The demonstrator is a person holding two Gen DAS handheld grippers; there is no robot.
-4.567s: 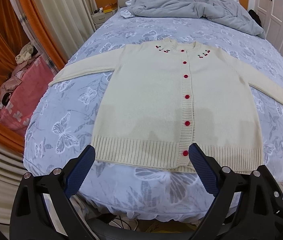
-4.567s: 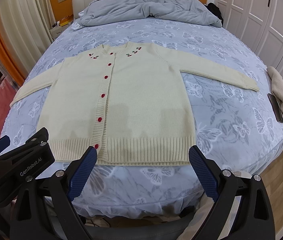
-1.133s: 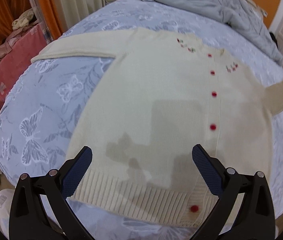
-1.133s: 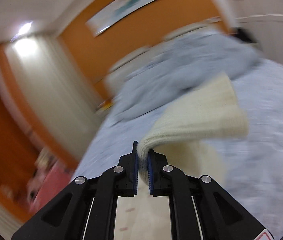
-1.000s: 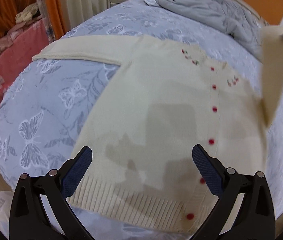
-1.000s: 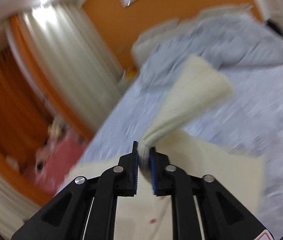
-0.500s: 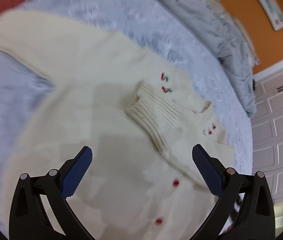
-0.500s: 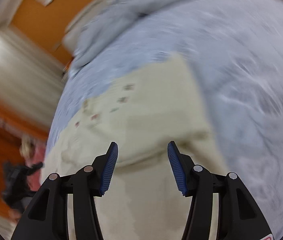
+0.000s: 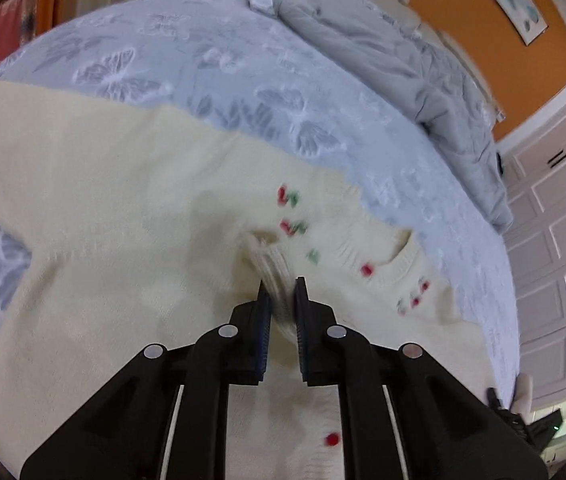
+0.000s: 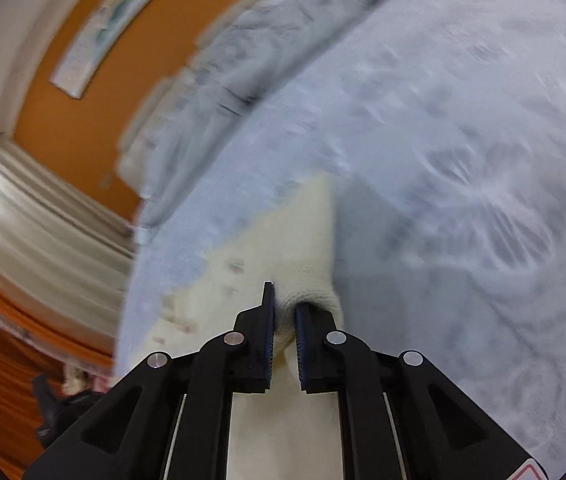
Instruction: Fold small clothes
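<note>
The left gripper is closed on the ribbed cuff of a sleeve that lies folded across the chest of the cream cardigan; knit fills the gap between its blue pads. The right gripper has its jaws closing, and a rounded fold of cream knit sits between the pads, which look to press on it, though motion blur softens the edge. This fold appears to be the shoulder or side of the cardigan, at the boundary where the garment meets the bare bedspread.

The cardigan rests front-up on the bed, nearer the foot than the headboard, red buttons running down its placket and small cherry embroidery near the collar. Its other sleeve stretches flat toward the bed's left edge. Further off, a rumpled grey duvet is heaped at the head of the bed, before an orange wall.

Judging from this layout, the step in hand is the sleeve fold: one sleeve is already across the body. The next move probably calls for lifting that side evenly with both grips and carrying it over toward the button line, keeping the sleeve flat and unbunched. The outstretched sleeve has yet to be folded in.
</note>
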